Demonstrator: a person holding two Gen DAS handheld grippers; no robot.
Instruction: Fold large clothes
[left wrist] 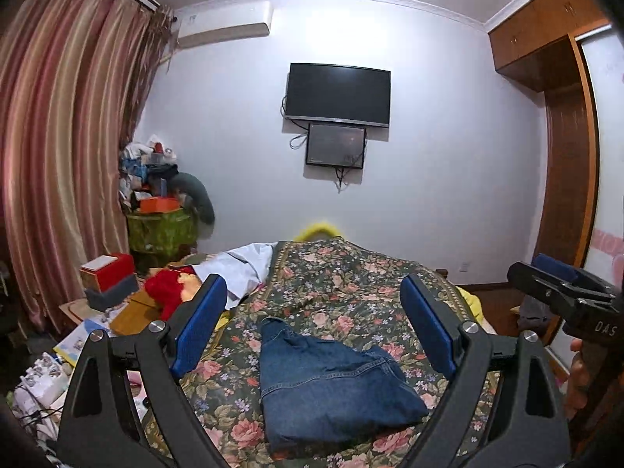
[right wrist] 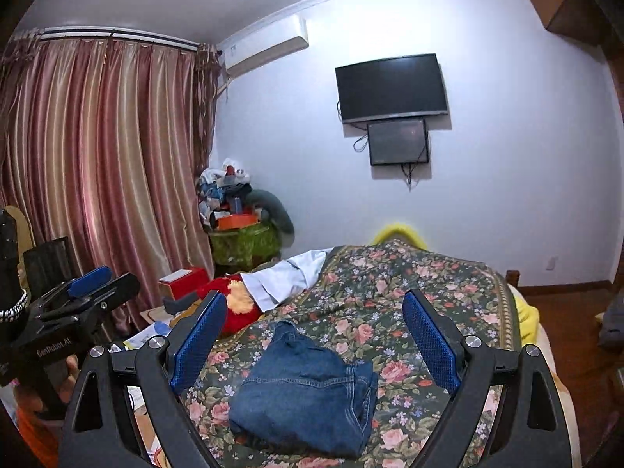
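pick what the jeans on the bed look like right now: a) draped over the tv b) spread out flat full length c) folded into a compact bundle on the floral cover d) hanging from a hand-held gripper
c: the jeans lie folded in a compact bundle on the floral cover, and both hand-held grippers stand open and hold nothing.

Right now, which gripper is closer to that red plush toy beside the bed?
Left. The left gripper is on the red plush toy's side of the jeans; the right gripper is on the far side.
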